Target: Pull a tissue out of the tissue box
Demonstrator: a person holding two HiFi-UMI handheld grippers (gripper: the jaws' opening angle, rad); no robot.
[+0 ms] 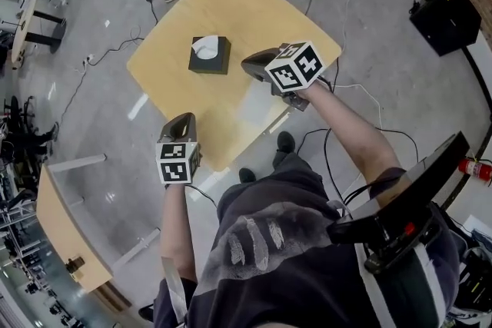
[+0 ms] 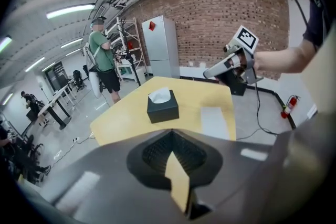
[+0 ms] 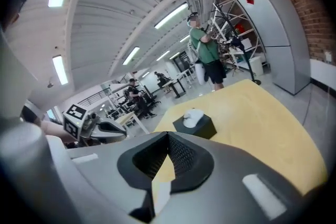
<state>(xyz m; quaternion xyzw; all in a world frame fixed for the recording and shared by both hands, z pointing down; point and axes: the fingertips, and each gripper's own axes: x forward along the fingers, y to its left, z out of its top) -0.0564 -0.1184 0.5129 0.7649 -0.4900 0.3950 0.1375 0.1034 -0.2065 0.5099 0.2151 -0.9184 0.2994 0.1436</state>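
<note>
The left forearm reaches forward, the left gripper (image 1: pixel 183 119) tilted down over the wooden table's (image 1: pixel 254 8) near edge, jaws together and empty. A black tissue box (image 1: pixel 209 56) stands mid-table with a white tissue poking up. The right arm stretches out, holding the right gripper (image 1: pixel 247 64) above the table just right of the box, its jaws also together and empty.

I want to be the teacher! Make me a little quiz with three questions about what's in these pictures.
1. True or false: a white tissue pokes out of the top of the tissue box.
2. Pick one. The tissue box stands on: A) the floor, B) the yellow table, C) a chair.
3. Short answer: what is the right gripper holding?

Key
1. True.
2. B.
3. Nothing. It is shut and empty, up in the air beside the tissue box.
</note>
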